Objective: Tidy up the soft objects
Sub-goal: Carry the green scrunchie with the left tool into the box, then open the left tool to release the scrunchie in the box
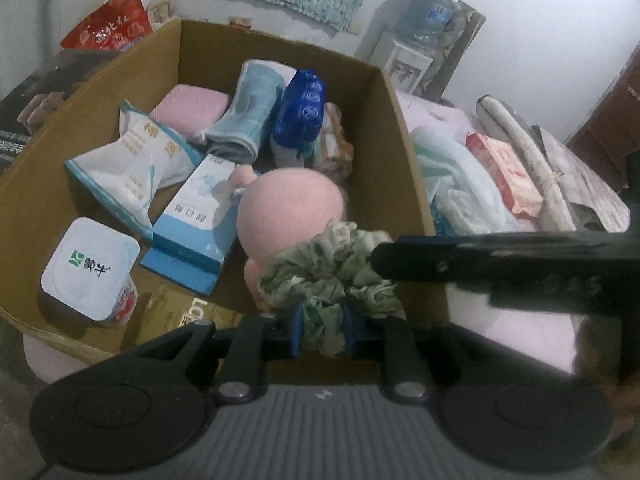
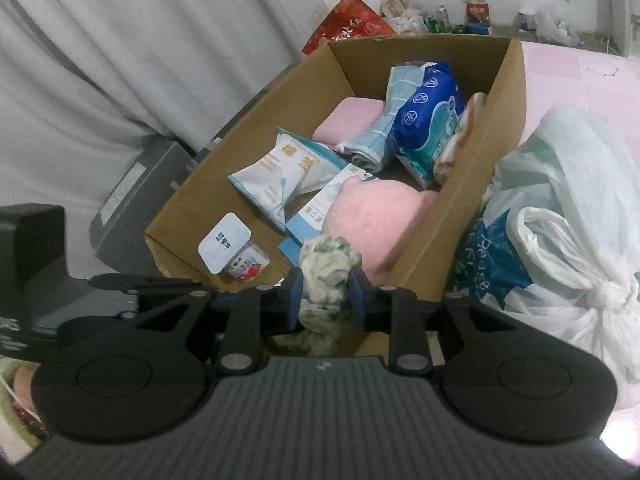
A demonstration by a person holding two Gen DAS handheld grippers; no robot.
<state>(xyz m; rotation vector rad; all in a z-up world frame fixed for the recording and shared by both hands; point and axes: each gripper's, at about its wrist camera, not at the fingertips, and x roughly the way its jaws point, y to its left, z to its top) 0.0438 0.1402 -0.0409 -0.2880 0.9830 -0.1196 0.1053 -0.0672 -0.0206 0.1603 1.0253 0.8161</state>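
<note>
A green-and-white floral scrunchie (image 1: pixel 328 268) hangs over the near corner of an open cardboard box (image 1: pixel 404 152). My left gripper (image 1: pixel 322 320) is shut on its lower folds. In the right wrist view my right gripper (image 2: pixel 326 300) pinches the same kind of scrunchie (image 2: pixel 326 256) between its blue pads, above the box (image 2: pixel 496 128) and its near rim. Whether both hold one piece I cannot tell. A finger (image 1: pixel 480 264) of the right gripper reaches in from the right beside the scrunchie. Just behind it in the box lies a pink plush (image 1: pixel 288 204).
The box also holds a yogurt cup (image 1: pixel 90 268), a white-blue pouch (image 1: pixel 132 164), a mask box (image 1: pixel 196 224), a rolled blue towel (image 1: pixel 248 116), a blue tissue pack (image 1: pixel 298 112) and a pink sponge (image 1: pixel 188 110). White plastic bags (image 2: pixel 580 220) crowd its right side; a grey case (image 2: pixel 136 200) stands left.
</note>
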